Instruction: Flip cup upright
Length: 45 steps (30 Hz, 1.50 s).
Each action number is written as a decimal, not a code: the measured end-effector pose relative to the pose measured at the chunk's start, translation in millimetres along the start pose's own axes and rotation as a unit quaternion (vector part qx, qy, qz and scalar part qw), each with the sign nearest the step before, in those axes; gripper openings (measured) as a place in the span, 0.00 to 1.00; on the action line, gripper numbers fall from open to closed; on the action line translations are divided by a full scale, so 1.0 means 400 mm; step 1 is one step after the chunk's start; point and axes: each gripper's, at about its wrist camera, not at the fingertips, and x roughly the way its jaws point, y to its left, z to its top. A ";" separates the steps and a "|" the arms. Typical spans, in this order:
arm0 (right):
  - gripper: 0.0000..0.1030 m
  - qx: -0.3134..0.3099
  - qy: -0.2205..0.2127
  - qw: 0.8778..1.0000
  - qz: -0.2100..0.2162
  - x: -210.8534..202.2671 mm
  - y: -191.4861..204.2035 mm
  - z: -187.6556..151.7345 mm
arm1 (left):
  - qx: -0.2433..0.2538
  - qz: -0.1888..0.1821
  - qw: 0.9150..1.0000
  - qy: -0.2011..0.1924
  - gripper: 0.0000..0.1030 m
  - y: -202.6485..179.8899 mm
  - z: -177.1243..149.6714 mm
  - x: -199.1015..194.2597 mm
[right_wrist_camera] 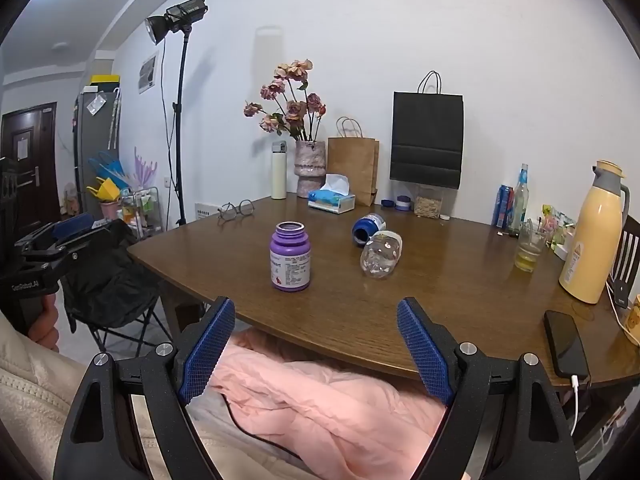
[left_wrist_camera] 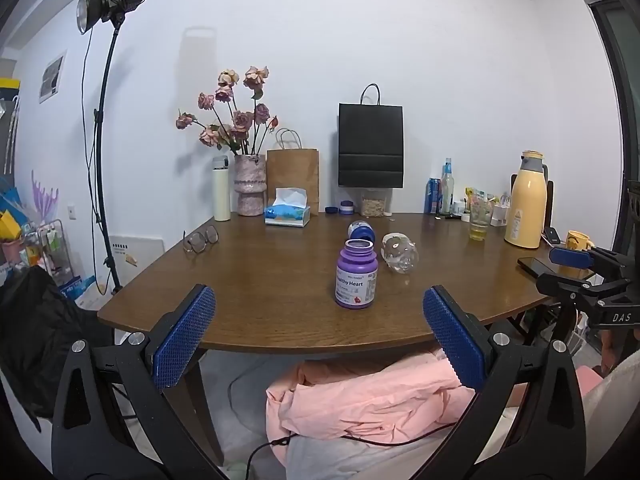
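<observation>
- Both claws hang released before the near tabletop edge (left_wrist_camera: 280,344), over a pink blanket (left_wrist_camera: 360,400): left claw (left_wrist_camera: 318,336), right claw (right_wrist_camera: 316,346), each with blue pads spread wide and nothing between them.
- On its side mid-tabletop lies the clear cup (right_wrist_camera: 380,256), seemingly glass or plastic, just beside a tipped blue bottle (right_wrist_camera: 368,229).
- An upright purple bottle (right_wrist_camera: 290,258) stands apart, to its left.
- Bare wood surrounds the cup; a phone (right_wrist_camera: 566,344) sits near the right edge.
</observation>
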 end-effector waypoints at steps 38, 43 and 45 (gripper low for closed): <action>0.85 0.003 0.002 1.000 0.000 0.007 -0.013 -0.003 | 0.001 0.001 1.000 -0.001 1.00 0.006 0.003 0.003; 0.85 0.002 0.002 1.000 -0.001 0.007 -0.012 -0.004 | 0.002 0.001 1.000 -0.002 1.00 0.006 0.002 0.003; 0.85 0.002 0.003 1.000 -0.001 0.007 -0.012 -0.005 | 0.002 0.000 1.000 -0.001 1.00 0.006 0.003 0.003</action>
